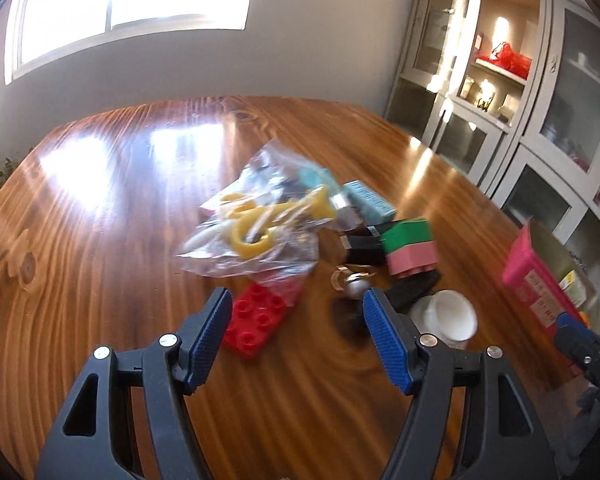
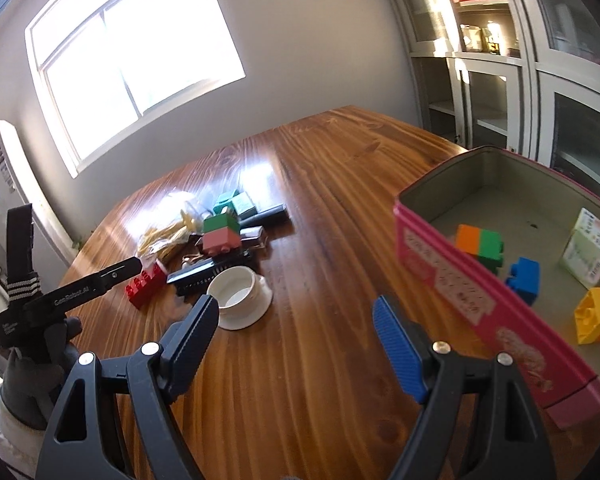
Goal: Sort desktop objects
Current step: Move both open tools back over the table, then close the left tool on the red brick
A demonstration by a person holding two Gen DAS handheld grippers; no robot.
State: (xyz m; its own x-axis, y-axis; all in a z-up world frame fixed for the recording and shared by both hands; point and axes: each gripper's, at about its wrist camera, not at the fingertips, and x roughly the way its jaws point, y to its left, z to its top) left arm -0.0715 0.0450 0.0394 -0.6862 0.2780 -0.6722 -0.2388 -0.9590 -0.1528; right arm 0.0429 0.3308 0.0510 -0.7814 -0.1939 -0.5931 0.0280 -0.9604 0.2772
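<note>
A red brick (image 1: 253, 322) lies on the wooden table (image 1: 100, 200), just ahead of my open, empty left gripper (image 1: 296, 304). Behind it are a clear bag with yellow scissors (image 1: 256, 220), a green-and-pink brick stack (image 1: 410, 246), a teal box (image 1: 370, 200), black items (image 1: 362, 246) and a white round lid (image 1: 448, 314). My right gripper (image 2: 296, 312) is open and empty above bare table, between the white lid (image 2: 240, 294) and the pink tin box (image 2: 452, 280). The tin holds an orange-green brick (image 2: 480, 244), a blue brick (image 2: 524, 278), a yellow-orange brick (image 2: 596, 314) and a small carton (image 2: 590, 252).
A gold-and-silver trinket (image 1: 354, 280) lies by the left gripper's right finger. A black comb-like piece (image 2: 208, 274) lies beside the lid. Glass-door cabinets (image 2: 520, 80) stand past the table's right edge. A window (image 2: 132, 60) and a radiator are at the far left.
</note>
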